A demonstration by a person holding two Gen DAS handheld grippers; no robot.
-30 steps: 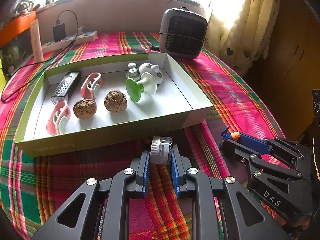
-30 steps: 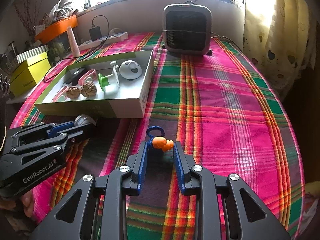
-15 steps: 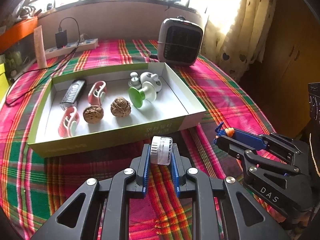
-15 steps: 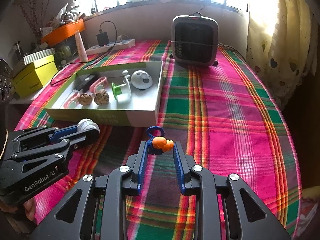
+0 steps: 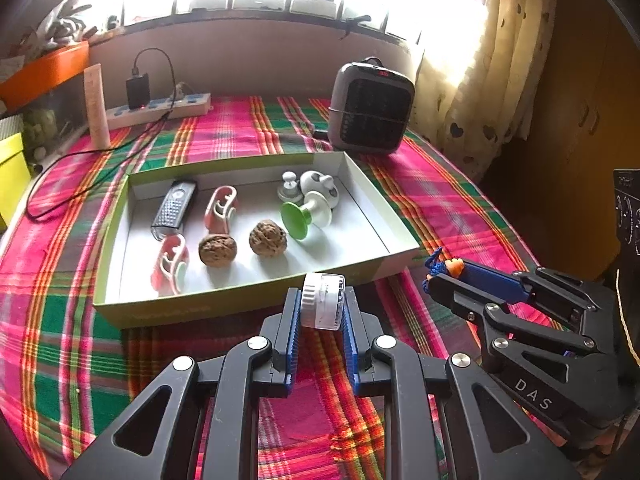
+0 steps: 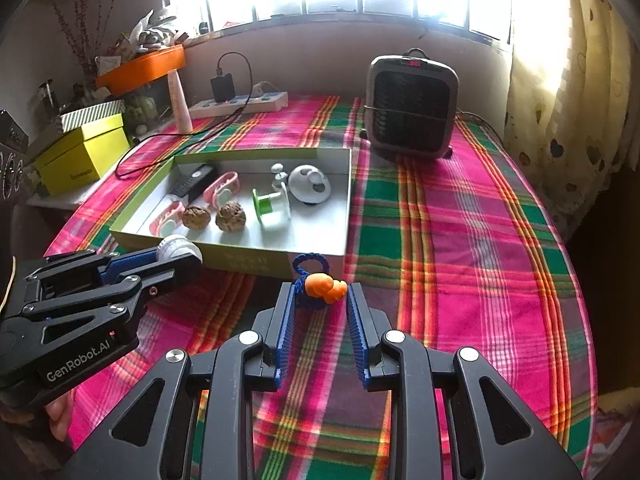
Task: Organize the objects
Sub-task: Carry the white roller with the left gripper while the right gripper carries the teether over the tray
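Observation:
My left gripper (image 5: 320, 308) is shut on a small white round jar (image 5: 323, 300), held above the cloth just in front of the green-edged box (image 5: 248, 300). It also shows in the right wrist view (image 6: 176, 250). My right gripper (image 6: 320, 296) is shut on an orange charm with a blue cord loop (image 6: 322, 286), held to the right of the left gripper and near the box's front right corner; the charm shows in the left wrist view (image 5: 446, 266). The box holds two walnuts (image 5: 218, 250), two pink clips (image 5: 220, 208), a remote (image 5: 174, 208), a green-and-white spool (image 5: 304, 216) and white pieces (image 5: 318, 186).
A grey heater (image 5: 370, 114) stands behind the box. A power strip with charger and cable (image 5: 160, 110) and a pink tube (image 5: 98, 112) are at the back left. A yellow box (image 6: 84, 152) sits off the table's left. Plaid cloth (image 6: 460, 240) covers the table.
Both grippers have risen and drawn back from the box with their objects still held; the box now looks smaller and farther away.

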